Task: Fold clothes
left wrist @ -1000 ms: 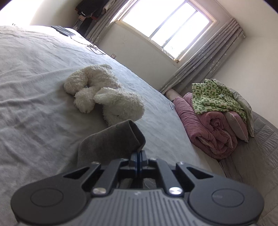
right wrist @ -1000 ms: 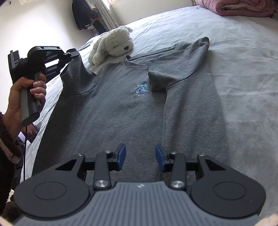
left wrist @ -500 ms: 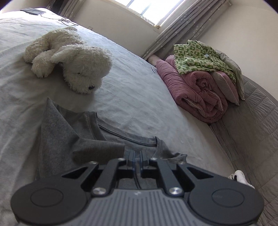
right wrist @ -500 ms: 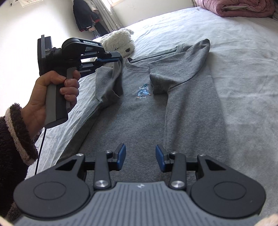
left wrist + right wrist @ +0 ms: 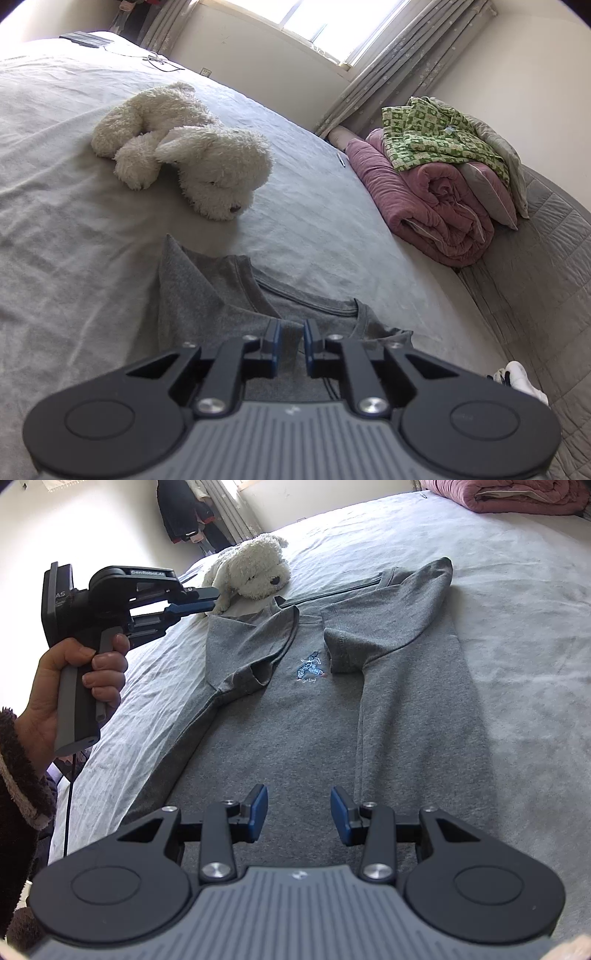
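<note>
A grey sweatshirt [image 5: 295, 720] with a small blue chest print lies flat on the bed, collar at the far end. Both sleeves are folded inward: the left sleeve [image 5: 251, 646] and the right sleeve [image 5: 388, 627] rest on the chest. My left gripper [image 5: 212, 598], held in a person's hand [image 5: 55, 686], hangs above the left shoulder, clear of the cloth. Its jaws are opening with nothing between them. The left wrist view shows the left gripper [image 5: 291, 328] over the sweatshirt [image 5: 207, 302] near the collar. My right gripper [image 5: 298, 801] stands open over the lower body of the shirt.
A white plush dog [image 5: 255, 568] lies just beyond the collar. A rolled pink blanket [image 5: 424, 195] with a green patterned garment [image 5: 436, 144] on top sits at the bed's far right. The pale bedsheet [image 5: 55, 221] spreads around the shirt. Dark clothes [image 5: 181, 513] hang by the wall.
My left gripper carried the left sleeve across onto the chest, let it go and drew back up and to the left. The right gripper has stayed where it was.
</note>
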`<state>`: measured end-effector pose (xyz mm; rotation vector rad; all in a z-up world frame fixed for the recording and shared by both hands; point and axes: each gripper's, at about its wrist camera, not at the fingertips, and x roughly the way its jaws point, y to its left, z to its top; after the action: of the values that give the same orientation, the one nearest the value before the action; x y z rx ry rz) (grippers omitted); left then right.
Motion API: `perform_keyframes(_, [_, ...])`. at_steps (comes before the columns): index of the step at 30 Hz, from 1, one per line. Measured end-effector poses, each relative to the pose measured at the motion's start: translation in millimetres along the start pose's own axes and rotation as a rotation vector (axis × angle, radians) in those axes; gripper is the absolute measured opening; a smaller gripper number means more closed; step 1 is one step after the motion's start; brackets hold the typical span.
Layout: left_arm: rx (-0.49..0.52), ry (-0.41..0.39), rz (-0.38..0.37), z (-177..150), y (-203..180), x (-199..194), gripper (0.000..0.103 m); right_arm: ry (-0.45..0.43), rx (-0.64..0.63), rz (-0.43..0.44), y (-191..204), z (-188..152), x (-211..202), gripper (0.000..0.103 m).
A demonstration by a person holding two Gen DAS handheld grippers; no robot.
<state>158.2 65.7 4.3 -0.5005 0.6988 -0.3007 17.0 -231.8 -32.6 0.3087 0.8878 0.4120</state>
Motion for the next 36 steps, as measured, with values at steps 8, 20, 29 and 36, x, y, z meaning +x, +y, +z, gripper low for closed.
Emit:
perform_keyframes(8, [0.011,0.081,0.042,-32.5,29.8,-35.3,0.023,0.013,-0.007,0.008,4.5,-4.4,4.2,0.042])
perform_keyframes(20, [0.082,0.237,0.0,-95.9,46.6,-87.3,0.034,0.068,0.024,0.119,19.4,-16.1,10.9,0.043])
perform_keyframes(29, [0.094,0.277,0.011,-144.8,58.5,-135.6,0.036,0.17,0.144,0.319,37.4,-28.3,25.6,0.043])
perform_keyframes(36, [0.11,0.307,0.011,-174.0,56.5,-170.9,0.036,0.225,0.199,0.402,49.9,-35.9,33.1,0.043])
